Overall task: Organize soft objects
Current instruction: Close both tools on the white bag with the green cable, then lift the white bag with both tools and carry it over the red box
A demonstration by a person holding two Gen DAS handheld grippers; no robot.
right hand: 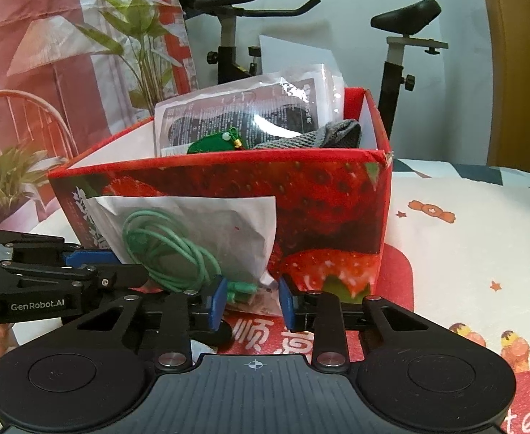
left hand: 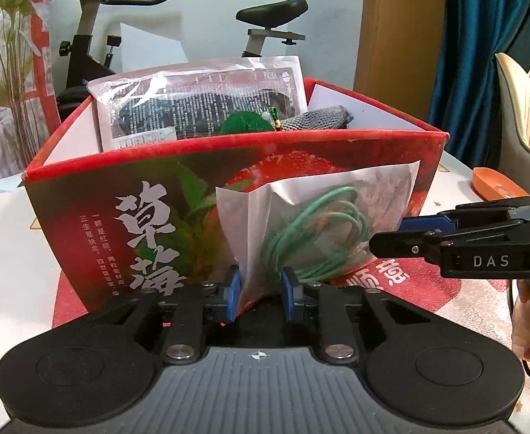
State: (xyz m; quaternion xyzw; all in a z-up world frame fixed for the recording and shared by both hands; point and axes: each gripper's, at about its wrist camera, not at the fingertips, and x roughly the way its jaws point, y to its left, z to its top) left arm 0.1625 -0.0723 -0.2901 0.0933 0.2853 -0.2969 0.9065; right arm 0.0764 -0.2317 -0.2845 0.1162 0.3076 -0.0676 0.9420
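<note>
Left gripper (left hand: 259, 291): jaws set around the lower edge of a clear bag (left hand: 319, 224) holding a coiled green cable (left hand: 319, 231); whether the blue pads truly pinch it cannot be told. Right gripper (right hand: 252, 300): jaws likewise flank the bag's lower corner, contact unclear. The bag sits at frame centre, against the front wall of the red strawberry box (left hand: 120, 188). Inside the box, upper centre: a printed plastic packet (left hand: 200, 105), a green pouch (left hand: 243, 123), a grey knit item (left hand: 319, 117).

Domestic room: exercise bike (left hand: 95, 36), teal curtain (left hand: 489, 36), potted plant (right hand: 135, 36), table (right hand: 464, 246) under a cartoon-print cloth.
</note>
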